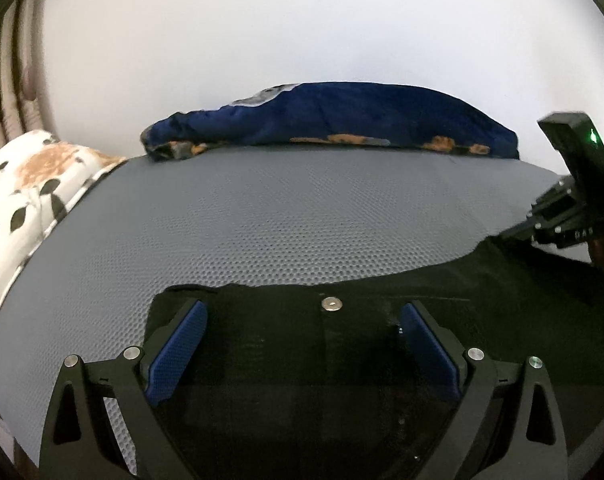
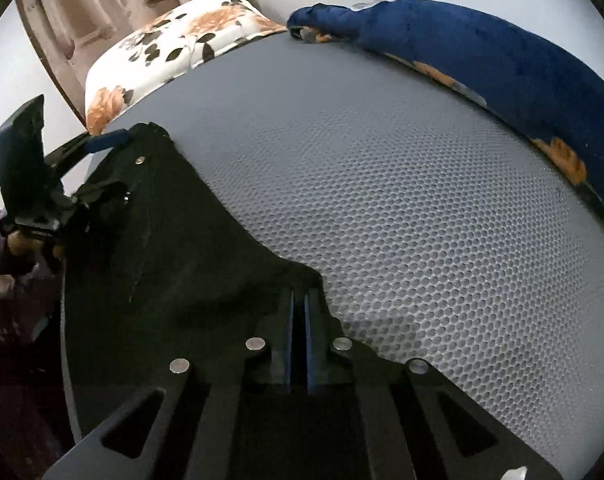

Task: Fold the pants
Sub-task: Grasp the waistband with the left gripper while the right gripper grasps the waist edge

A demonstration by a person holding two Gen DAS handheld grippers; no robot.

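Grey honeycomb mattress (image 2: 422,200) carries the black pants (image 2: 161,240) at its near edge, the right gripper (image 2: 300,304) pinched tight on a waistband fold and the left gripper (image 1: 304,340) spread wide over the button, so lifting should stay slow and level.

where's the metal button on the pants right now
In the left wrist view the metal button sits at the upper edge of the black pants, midway between the open blue pads of the left gripper, just below the grey mesh mattress.
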